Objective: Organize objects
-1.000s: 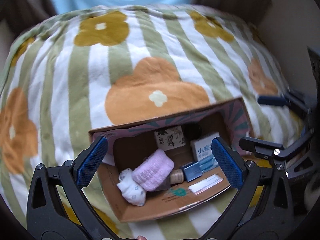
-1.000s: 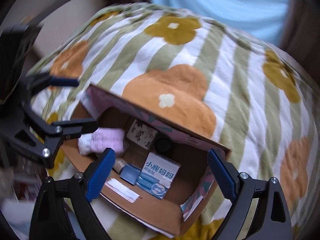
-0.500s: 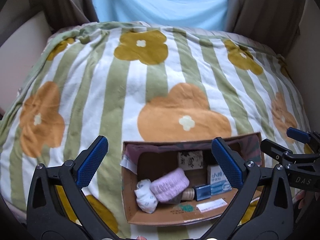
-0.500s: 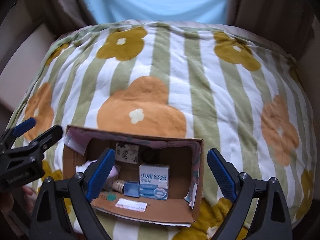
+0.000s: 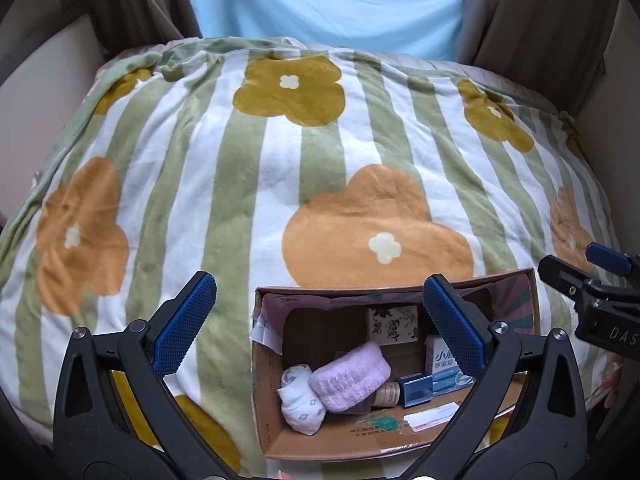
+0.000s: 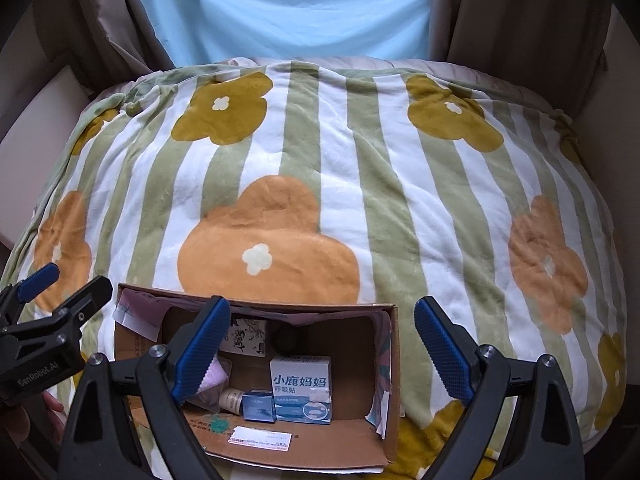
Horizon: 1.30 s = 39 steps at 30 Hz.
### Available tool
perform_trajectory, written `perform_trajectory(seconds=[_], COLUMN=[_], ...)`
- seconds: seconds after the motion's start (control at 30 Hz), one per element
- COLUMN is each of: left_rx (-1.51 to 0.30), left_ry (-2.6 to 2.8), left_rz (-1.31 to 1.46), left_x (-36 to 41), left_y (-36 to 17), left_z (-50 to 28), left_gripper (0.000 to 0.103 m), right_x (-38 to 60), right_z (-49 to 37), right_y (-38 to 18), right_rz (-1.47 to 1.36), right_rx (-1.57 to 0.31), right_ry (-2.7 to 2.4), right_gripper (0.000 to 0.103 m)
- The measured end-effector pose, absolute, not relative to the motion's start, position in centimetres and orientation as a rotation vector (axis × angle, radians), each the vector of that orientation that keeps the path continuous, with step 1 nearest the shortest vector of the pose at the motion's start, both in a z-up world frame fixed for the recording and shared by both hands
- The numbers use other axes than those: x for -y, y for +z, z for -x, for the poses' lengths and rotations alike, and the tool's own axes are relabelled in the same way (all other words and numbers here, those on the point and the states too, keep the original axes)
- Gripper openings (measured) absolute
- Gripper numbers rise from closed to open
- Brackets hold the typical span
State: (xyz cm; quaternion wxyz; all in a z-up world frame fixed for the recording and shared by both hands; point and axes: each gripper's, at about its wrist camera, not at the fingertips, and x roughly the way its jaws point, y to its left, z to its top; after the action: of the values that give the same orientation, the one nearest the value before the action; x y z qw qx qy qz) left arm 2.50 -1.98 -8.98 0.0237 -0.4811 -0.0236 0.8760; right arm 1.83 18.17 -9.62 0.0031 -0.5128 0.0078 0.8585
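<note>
An open cardboard box point(image 5: 276, 432) point(image 6: 394, 400) sits on the near edge of a flowered blanket. Inside lie a pink rolled cloth point(image 5: 350, 376), a white patterned sock point(image 5: 300, 402), a small bottle point(image 5: 386, 394) point(image 6: 232, 398), a dark blue small box point(image 5: 414, 388) point(image 6: 259, 405), a white-blue box with Chinese print point(image 6: 302, 392) point(image 5: 440, 364) and a black-and-white patterned box point(image 5: 394, 324) point(image 6: 246, 336). My left gripper point(image 5: 320, 332) is open and empty above the box's left side. My right gripper point(image 6: 322, 352) is open and empty above the box.
The striped green-white blanket point(image 5: 280, 184) with orange and mustard flowers covers the bed. Brown curtains point(image 6: 500, 12) and a light blue sheet point(image 6: 280, 8) hang behind. Beige walls point(image 5: 44, 64) flank both sides. The other gripper shows at each view's edge point(image 5: 592, 296) point(image 6: 44, 320).
Both grippers have pulled back and levelled out, so more of the blanket and curtains shows. The box's contents have not moved. Both grippers stayed open.
</note>
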Motion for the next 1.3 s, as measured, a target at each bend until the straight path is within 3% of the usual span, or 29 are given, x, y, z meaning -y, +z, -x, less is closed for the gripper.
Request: perform_trajectory(seconds=[1.3], left_rx=[0.061], left_ry=[2.755], left_rz=[1.437], left_x=[2.2], left_y=[-7.5], left_z=[-3.7], left_gripper=[0.103], right_x=[-18.4], right_z=[-2.0], right_y=[-8.9], right_rz=[1.569], right_rx=[-0.062], right_ry=[2.704], right_gripper=[0.092])
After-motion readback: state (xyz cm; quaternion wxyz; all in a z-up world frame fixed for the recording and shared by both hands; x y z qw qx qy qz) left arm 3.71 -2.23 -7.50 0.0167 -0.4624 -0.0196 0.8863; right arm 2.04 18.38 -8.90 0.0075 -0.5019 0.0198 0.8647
